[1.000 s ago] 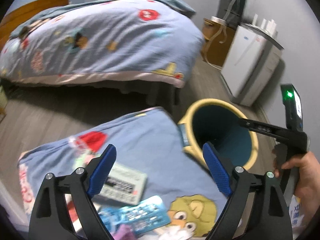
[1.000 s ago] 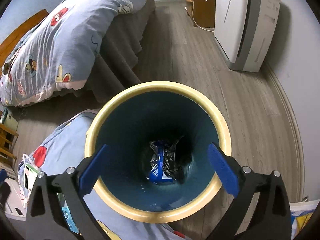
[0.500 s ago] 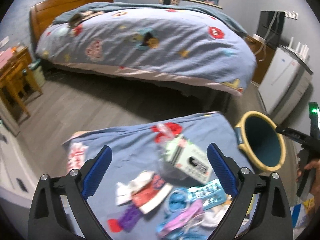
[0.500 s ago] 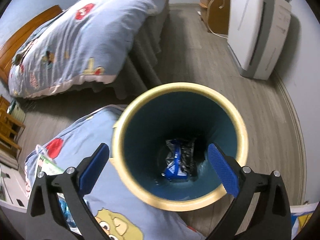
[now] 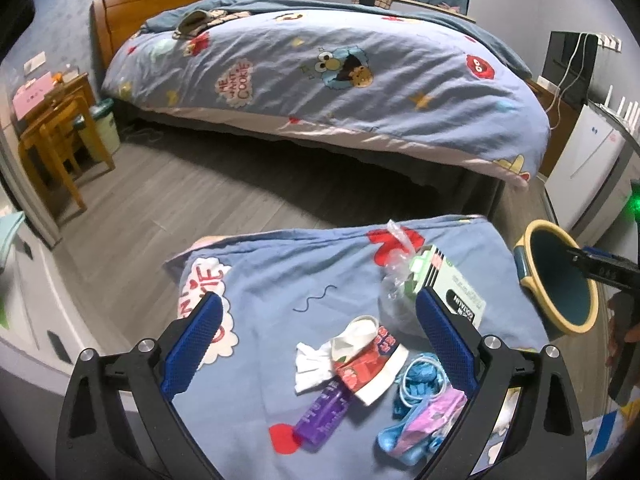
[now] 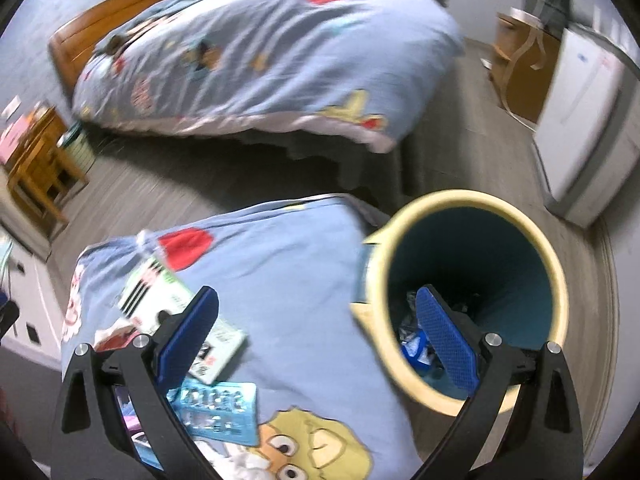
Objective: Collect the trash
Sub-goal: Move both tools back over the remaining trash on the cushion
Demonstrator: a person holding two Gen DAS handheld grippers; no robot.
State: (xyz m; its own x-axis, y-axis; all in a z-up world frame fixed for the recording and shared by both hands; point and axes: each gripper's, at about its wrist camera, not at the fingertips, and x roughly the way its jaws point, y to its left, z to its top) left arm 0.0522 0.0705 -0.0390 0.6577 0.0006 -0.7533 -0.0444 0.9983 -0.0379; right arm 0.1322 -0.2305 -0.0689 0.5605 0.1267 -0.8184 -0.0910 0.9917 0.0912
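The job is barely begun: the bin holds only a crumpled dark and blue wrapper at its bottom. On the cloth-covered table litter remains: a green box at 1 o'clock from the left gripper, a purple bottle at 6, a red-and-white carton and blue wrappers around 4. Both grippers, the right gripper too, stand wide apart and empty; the left jaws have just been opening

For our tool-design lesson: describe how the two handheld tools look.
Each tool, left and right, has two black angular fingers with silver bolts and textured blue pads. Seen from the left camera, the right one carries a green light.
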